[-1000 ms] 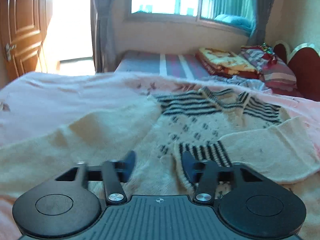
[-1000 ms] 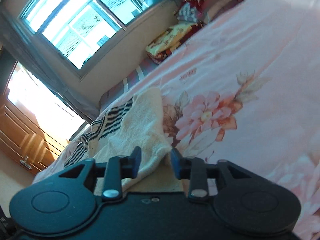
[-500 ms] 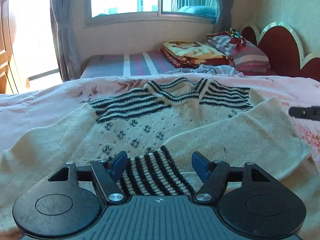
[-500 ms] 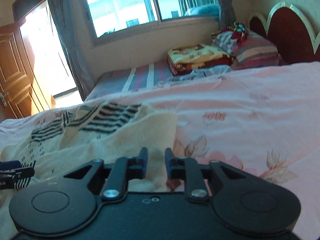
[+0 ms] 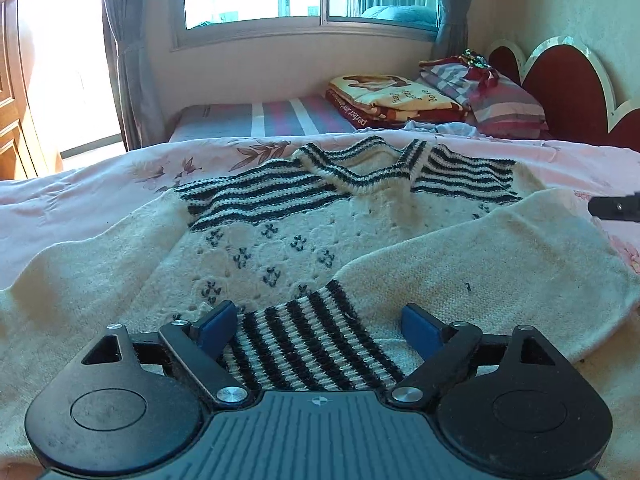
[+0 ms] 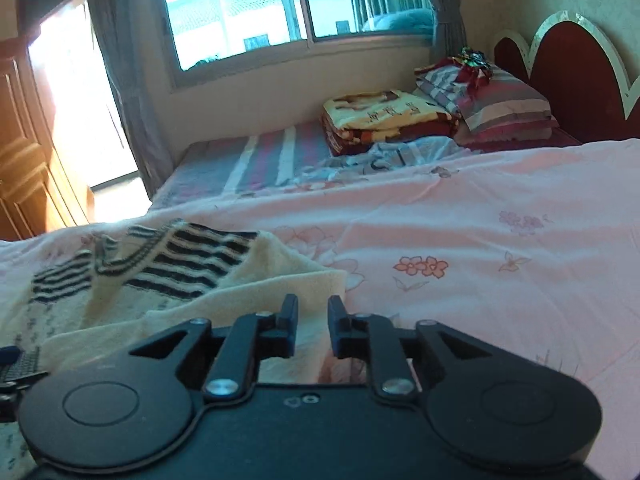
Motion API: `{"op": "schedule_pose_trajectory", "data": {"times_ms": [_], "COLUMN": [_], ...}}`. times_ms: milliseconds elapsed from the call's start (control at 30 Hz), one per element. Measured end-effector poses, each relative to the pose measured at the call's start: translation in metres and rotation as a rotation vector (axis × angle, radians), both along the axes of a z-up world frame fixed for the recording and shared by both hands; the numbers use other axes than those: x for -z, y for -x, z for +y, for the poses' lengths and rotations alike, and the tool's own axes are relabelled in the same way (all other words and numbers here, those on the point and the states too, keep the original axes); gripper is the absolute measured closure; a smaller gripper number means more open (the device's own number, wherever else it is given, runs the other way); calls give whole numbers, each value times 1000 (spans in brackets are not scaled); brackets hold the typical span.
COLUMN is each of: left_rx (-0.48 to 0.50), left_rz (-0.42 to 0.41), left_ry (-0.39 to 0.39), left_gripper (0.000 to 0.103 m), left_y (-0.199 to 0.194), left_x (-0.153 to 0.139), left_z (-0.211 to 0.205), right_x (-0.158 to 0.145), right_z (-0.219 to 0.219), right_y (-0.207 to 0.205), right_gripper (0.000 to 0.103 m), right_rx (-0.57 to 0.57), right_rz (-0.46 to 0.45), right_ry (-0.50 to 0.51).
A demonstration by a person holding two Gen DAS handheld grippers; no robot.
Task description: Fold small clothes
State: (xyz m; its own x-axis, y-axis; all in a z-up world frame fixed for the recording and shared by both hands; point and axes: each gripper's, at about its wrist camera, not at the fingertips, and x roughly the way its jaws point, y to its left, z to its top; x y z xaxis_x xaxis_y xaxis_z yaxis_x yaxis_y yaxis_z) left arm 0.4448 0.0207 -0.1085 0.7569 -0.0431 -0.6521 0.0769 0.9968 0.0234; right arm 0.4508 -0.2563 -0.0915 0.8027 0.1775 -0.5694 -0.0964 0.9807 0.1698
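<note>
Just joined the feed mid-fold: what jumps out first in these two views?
The cream knitted sweater with black stripes lies spread on the pink floral bedsheet, one sleeve folded across its front. Its striped cuff sits between the wide-open fingers of the left claw. The right claw, nearly closed, is at the sweater's edge.

A bed with a pink floral sheet carries a cream sweater spread flat; folded blankets lie at its far edge.
</note>
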Motion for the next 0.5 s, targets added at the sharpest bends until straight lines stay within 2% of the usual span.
{"op": "schedule_pose_trajectory", "data": {"times_ms": [67,133,200,233,267,300,367,467,500], "left_rx": [-4,-7,-12,-38,-72,-112,-242,-523,-624], "left_rz": [2,15,11,-17,-43,-67,-89,-109,-128], "left_ry": [-7,4,32,47,67,97,181,390,437], "left_gripper": [7,5,5,5,5,5,5,5,8], "left_y": [0,1,11,24,37,53,87,141,159], "left_x": [0,-2,-12,-18,-22,-26,-26,-15,-9], "left_z": [-2,0,9,19,34,53,103,196,227], "right_x": [15,18,5,-1,-8,-15,-19,-19,-18], "right_z": [11,19,16,14,12,12,10,9,10], "right_y": [7,18,26,33,42,53,68,87,92], "right_gripper": [86,85,79,76,68,66,66,66,66], "right_rx": [-27,-22,17,28,36,39,36,26,24], "right_rz": [68,49,49,29,2,-21,-24,5,12], "right_ry": [83,147,97,69,45,33,17,-10,-13]}}
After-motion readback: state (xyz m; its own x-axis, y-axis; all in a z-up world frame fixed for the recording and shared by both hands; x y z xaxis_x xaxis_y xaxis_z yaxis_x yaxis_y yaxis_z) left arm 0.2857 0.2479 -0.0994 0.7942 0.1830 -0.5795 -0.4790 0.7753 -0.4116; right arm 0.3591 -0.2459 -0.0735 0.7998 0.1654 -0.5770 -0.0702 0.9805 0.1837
